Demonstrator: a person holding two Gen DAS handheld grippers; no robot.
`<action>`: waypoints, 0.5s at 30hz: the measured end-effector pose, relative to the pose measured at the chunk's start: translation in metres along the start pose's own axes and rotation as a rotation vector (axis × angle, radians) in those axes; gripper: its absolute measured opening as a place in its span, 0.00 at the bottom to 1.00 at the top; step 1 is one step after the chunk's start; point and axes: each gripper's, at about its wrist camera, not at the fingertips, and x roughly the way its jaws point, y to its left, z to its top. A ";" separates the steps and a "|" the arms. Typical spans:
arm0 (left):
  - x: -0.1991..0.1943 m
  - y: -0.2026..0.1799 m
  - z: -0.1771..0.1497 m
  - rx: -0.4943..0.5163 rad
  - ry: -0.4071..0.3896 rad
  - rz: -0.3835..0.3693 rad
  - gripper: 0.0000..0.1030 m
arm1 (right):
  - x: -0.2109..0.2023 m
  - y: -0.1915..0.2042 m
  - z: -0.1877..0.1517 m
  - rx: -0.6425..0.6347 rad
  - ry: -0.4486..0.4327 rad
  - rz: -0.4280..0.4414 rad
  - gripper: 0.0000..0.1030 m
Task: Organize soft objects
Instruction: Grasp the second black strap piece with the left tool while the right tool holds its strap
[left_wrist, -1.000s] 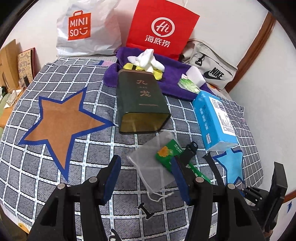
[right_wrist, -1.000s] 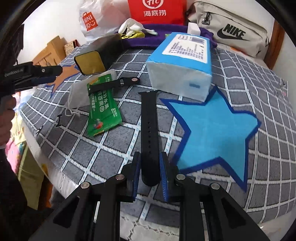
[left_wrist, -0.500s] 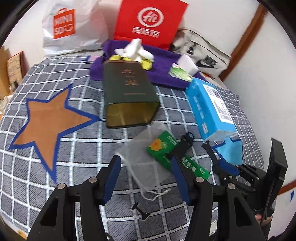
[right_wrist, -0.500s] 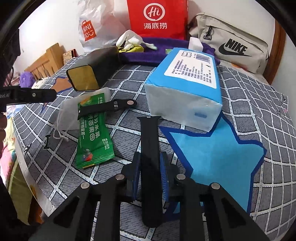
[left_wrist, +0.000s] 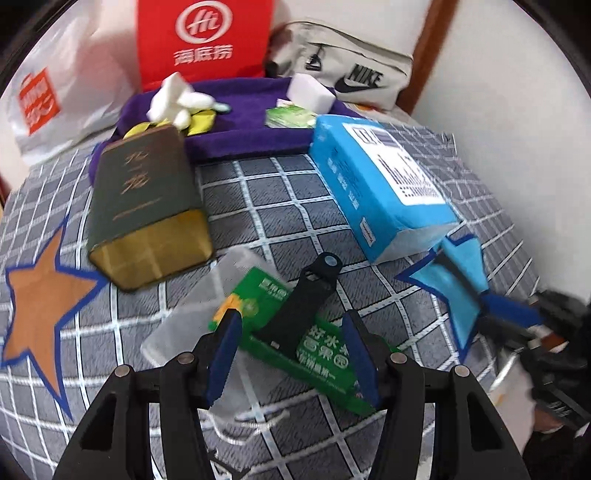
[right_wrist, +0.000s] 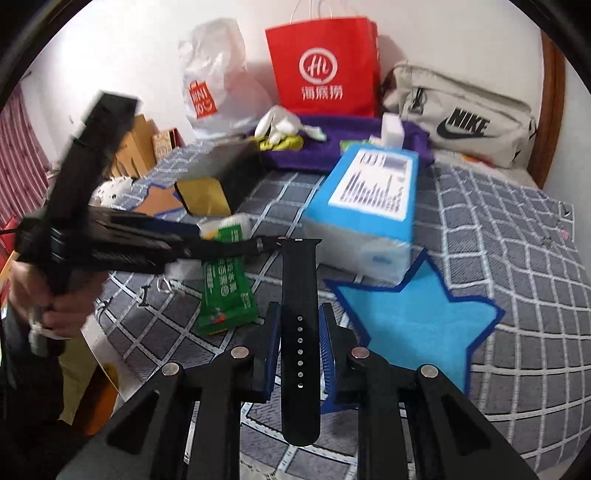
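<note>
Lifted now, the black strap (right_wrist: 300, 332) is pinched by the right tongs (right_wrist: 300, 343); it could slip. Left tongs (left_wrist: 291, 354), spread, hover over the second strap (left_wrist: 303, 299).

Bedspread (left_wrist: 280, 206): grey with a white grid, bearing an orange star (left_wrist: 44, 314) and a light-blue star (right_wrist: 417, 321), both outlined dark blue. Towel (left_wrist: 243, 125) at the far edge: purple. Tissue pack (left_wrist: 380, 184): blue with a white label. Tin (left_wrist: 144, 206): dark green, gold end. Packet (right_wrist: 225, 288): green, white lettering. Watch strap (right_wrist: 299, 332): black. Paper bag (right_wrist: 325, 66): red, white logo. Claw pads (left_wrist: 225, 347): blue.
</note>
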 end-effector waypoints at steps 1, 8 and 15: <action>0.002 -0.002 0.002 0.011 0.000 0.005 0.53 | -0.004 -0.003 0.001 0.005 -0.011 -0.004 0.20; 0.020 -0.007 0.003 0.049 0.045 0.033 0.39 | -0.005 -0.017 0.000 0.033 -0.016 -0.024 0.20; 0.015 -0.017 -0.001 0.101 0.063 0.011 0.23 | -0.003 -0.023 -0.003 0.048 -0.017 -0.022 0.20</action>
